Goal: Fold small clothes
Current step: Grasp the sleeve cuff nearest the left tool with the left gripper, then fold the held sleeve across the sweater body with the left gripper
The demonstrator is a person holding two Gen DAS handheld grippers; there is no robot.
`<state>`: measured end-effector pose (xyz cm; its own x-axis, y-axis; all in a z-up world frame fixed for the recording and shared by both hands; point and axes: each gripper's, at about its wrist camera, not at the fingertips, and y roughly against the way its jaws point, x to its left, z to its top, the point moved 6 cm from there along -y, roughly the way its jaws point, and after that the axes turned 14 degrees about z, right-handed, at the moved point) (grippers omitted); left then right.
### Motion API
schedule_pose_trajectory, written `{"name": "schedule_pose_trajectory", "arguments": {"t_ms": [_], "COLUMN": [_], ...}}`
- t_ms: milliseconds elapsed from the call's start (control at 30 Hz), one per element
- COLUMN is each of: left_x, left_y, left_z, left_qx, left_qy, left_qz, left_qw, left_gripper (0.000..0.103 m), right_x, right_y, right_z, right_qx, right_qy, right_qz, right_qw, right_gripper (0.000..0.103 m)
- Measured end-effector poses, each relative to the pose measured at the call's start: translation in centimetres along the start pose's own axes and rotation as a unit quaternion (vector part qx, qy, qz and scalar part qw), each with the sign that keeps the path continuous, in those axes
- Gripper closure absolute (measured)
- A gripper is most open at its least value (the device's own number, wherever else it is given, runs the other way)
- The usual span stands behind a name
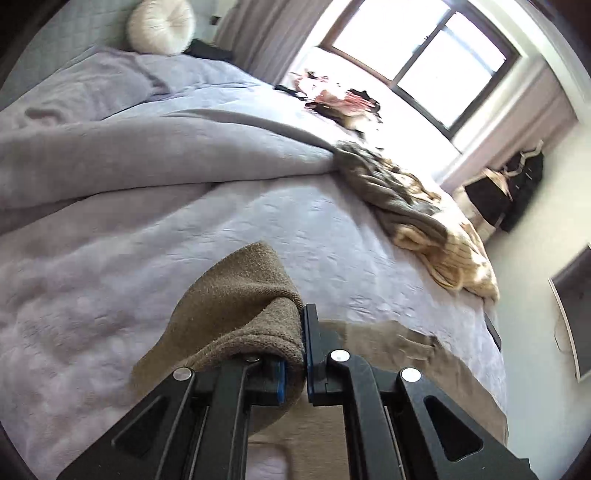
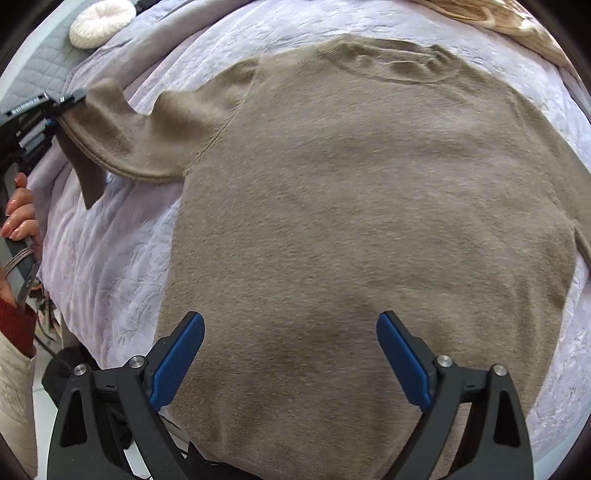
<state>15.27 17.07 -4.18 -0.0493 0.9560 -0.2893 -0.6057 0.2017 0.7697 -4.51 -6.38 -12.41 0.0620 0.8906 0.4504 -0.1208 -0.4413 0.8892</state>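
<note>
A taupe knit sweater [image 2: 351, 206] lies flat on the lilac bedspread [image 2: 110, 266], neckline at the far side. My left gripper [image 1: 303, 332] is shut on the cuff of the sweater's left sleeve [image 1: 243, 295] and holds it lifted off the bed. The left gripper also shows in the right wrist view [image 2: 64, 101], at the far left, with the sleeve [image 2: 147, 136] stretched toward it. My right gripper [image 2: 290, 350] is open and empty, hovering over the sweater's lower body near the hem.
A heap of grey and cream clothes [image 1: 417, 206] lies on the bed to the right. More clothes [image 1: 343, 99] sit by the window. A round white cushion [image 1: 160, 26] is at the headboard. A folded grey blanket [image 1: 129, 147] crosses the bed.
</note>
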Motion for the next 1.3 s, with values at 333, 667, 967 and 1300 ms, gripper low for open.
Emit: {"name": "schedule_pose_trajectory", "arguments": {"t_ms": [333,667,967,1300], "left_x": [-23.2,-17.8,-3.5,-1.3], "left_y": [-6.9,-3.2,-5.8,-12.8], "left_z": [-13.8,-16.4,-8.6,-7.8], "left_qx": [0.113,0.113,0.141,0.216], "left_qy": [-0.230,-0.249,-0.160,-0.104], "left_qz": [-0.036,0.046,0.140,0.117], "left_qw": [0.9659,0.9608,0.9669,0.9637], "left_gripper": [0.094,0.026,0.024,0.060], "right_x": [-10.4,-15.8,-4.9,-2.1], "right_y": [5.6,8.3,6.2,-4.3], "right_z": [-1.5,-0.9,10.0,15.5], "right_qx": [-0.062,-0.069,-0.103,-0.039], "right_qy": [-0.111,-0.112,0.186,0.290], "right_qz": [-0.008,-0.040,-0.122,-0.230], "right_qw": [0.992,0.990,0.970,0.928], "right_gripper": [0.008,0.007,0.007,0.094]}}
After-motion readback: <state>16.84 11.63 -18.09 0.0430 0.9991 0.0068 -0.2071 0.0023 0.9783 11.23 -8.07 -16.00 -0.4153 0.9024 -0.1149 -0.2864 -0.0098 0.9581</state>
